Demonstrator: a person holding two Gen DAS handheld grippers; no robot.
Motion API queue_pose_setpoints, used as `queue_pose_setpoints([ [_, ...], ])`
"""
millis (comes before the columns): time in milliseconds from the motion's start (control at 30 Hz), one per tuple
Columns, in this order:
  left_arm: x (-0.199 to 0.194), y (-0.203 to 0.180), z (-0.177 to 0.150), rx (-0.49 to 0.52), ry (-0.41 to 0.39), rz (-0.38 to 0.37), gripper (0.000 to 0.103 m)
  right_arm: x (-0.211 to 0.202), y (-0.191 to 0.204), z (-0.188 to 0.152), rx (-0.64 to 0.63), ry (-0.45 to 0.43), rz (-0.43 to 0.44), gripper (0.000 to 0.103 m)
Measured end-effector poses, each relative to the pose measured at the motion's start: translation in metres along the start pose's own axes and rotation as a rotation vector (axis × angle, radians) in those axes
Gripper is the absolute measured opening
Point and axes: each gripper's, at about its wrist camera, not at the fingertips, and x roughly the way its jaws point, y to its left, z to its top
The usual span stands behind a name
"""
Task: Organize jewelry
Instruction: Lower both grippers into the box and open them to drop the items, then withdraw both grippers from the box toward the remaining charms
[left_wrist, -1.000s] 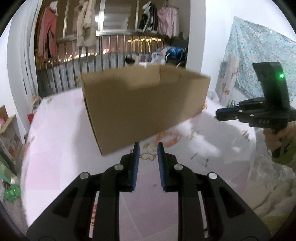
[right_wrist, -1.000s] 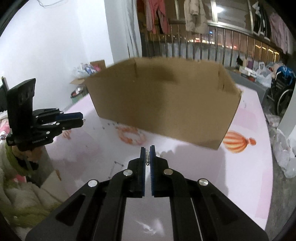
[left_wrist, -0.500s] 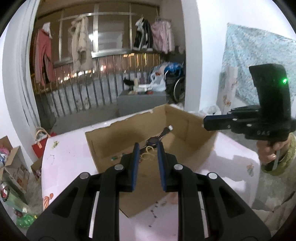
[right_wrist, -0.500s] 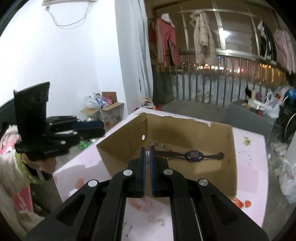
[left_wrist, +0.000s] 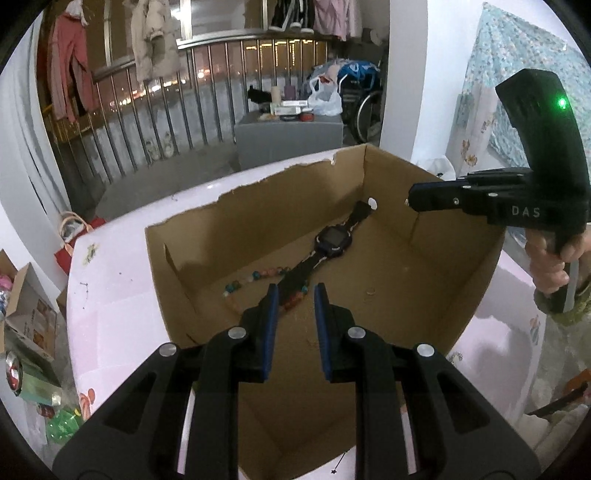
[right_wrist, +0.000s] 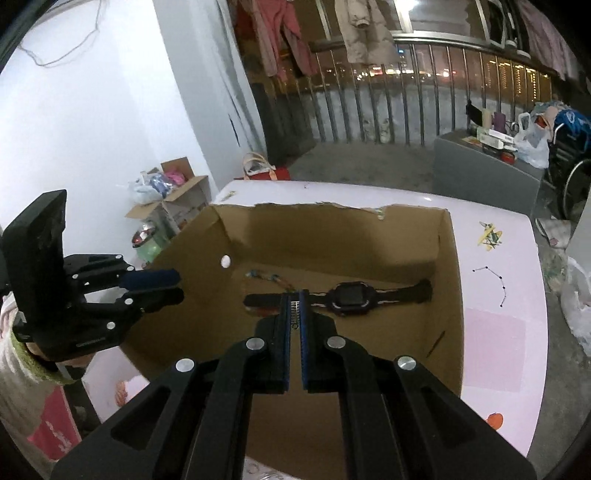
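Left gripper (left_wrist: 292, 295) over box (left_wrist: 461, 302), jaws opening, nothing between pads. Right gripper (right_wrist: 294, 302) pinches small chain (right_wrist: 294, 308). Watch (left_wrist: 332, 242) at 1 o'clock of left jaws, long axis 1–7; left nearer.

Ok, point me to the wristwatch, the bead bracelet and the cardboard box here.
wristwatch (right_wrist: 350, 298): right wrist view, on its dark square face.
bead bracelet (left_wrist: 236, 286): left wrist view, on the coloured beads left of the strap.
cardboard box (left_wrist: 476, 266): left wrist view, on the inside of its right wall.
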Motion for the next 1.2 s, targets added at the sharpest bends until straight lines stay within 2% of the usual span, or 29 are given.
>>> queue_pose_setpoints([
  [133,-0.003,0.011,-0.001,-0.049,-0.01,-0.021,0.023,-0.001,-0.011,-0.002,0.025,-0.007,0.0,0.007],
  [200,-0.006,0.014,-0.001,-0.068,-0.018,-0.019,0.023,-0.004,-0.014,-0.005,0.029,-0.014,-0.008,0.012],
  [333,-0.012,0.017,0.001,-0.08,-0.034,-0.001,0.023,-0.013,-0.017,-0.006,0.029,-0.041,-0.014,0.014],
  [467,-0.023,0.016,0.001,-0.092,-0.065,0.002,0.023,-0.03,-0.015,-0.008,0.02,-0.079,-0.025,0.021],
  [633,-0.054,0.01,-0.007,-0.099,-0.165,-0.028,0.028,-0.058,-0.011,-0.018,0.008,-0.125,-0.036,0.025],
  [767,-0.079,0.004,-0.02,-0.096,-0.234,-0.046,0.029,-0.08,-0.005,-0.03,-0.016,-0.158,-0.029,0.025],
  [867,-0.094,0.001,-0.031,-0.095,-0.257,-0.056,0.03,-0.098,-0.001,-0.045,-0.031,-0.173,-0.01,0.031],
  [1200,-0.119,-0.011,-0.089,-0.126,-0.273,-0.137,0.032,-0.125,0.005,-0.103,-0.033,-0.137,0.033,0.032],
])
